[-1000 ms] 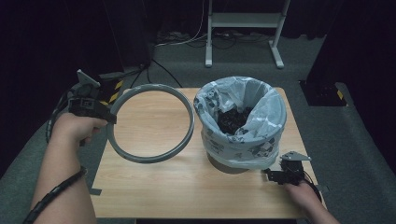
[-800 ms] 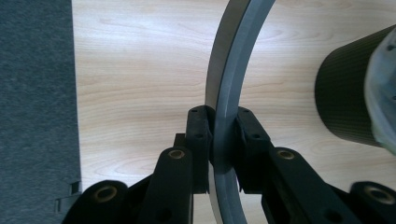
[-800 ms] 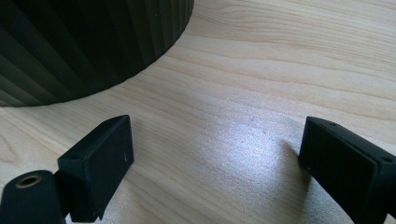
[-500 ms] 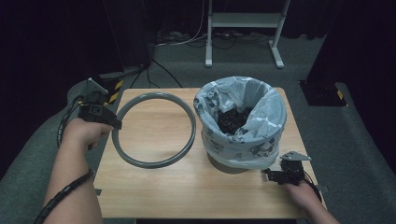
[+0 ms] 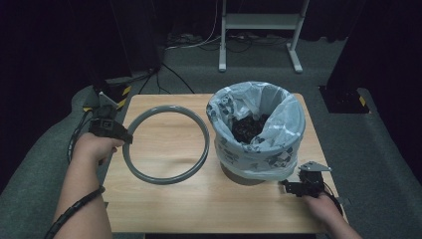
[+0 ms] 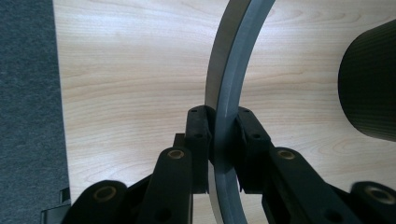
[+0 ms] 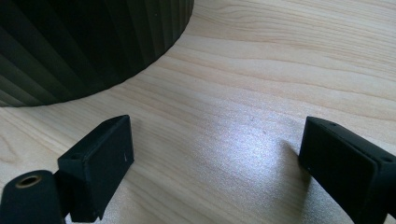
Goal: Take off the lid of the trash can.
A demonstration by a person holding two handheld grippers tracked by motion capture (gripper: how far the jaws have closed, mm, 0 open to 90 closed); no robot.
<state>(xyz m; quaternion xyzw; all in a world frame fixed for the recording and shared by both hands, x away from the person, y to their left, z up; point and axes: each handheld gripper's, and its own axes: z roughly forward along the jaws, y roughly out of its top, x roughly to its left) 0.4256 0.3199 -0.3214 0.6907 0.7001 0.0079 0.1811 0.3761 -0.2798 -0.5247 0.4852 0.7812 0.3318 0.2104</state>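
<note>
High view first: a big grey ring (image 5: pixel 165 144), smooth and thin-walled with a flat band profile, sits over the left half of the wooden surface (image 5: pixel 209 209), just left of a dark ribbed bin (image 5: pixel 239 175) lined with a pale printed bag (image 5: pixel 259 132). Left tongs (image 5: pixel 124 137) pinch the ring's left rim; the left gripper view has both pads (image 6: pixel 198 140) clamped on the band. Right tongs (image 5: pixel 284 185), near the bin's right base, gape wide over bare wood.
</note>
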